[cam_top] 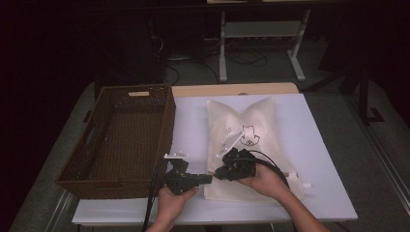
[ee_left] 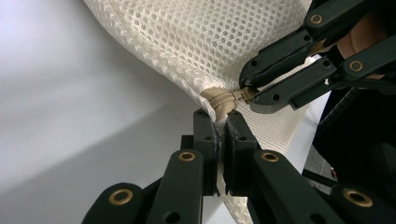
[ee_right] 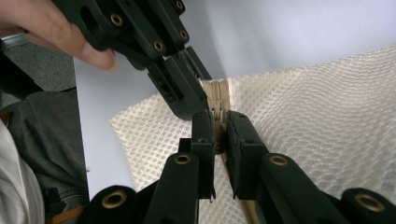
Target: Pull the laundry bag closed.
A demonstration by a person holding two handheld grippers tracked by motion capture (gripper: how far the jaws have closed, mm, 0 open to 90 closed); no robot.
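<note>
Cream mesh laundry bag [cam_top: 244, 140], flat and roughly rectangular, with a honeycomb weave, a small black printed figure at its middle and a tan zipper [ee_left: 223, 100] at one corner. I see it lying on the white counter [cam_top: 309, 145], just right of the dark brown wicker basket [cam_top: 121, 140], which stands empty beside it; bag and basket sit apart.

Left hand-held gripper [cam_top: 205, 179]: I have it at the bag's near left corner. Its own view shows both black jaws pressed together on the tan fabric end of the zipper, no gap between the pads [ee_left: 211, 140].

Right hand-held gripper [cam_top: 220, 172]: coming in from the right, tips nearly meeting the left one's. In the left gripper view its jaws pinch the small metal zipper pull [ee_left: 243, 94]. In its own view the jaws stand closed on the zipper line, with the tan tape [ee_right: 217, 100] running up between them. Mesh is drawn taut between the two grips.
</note>
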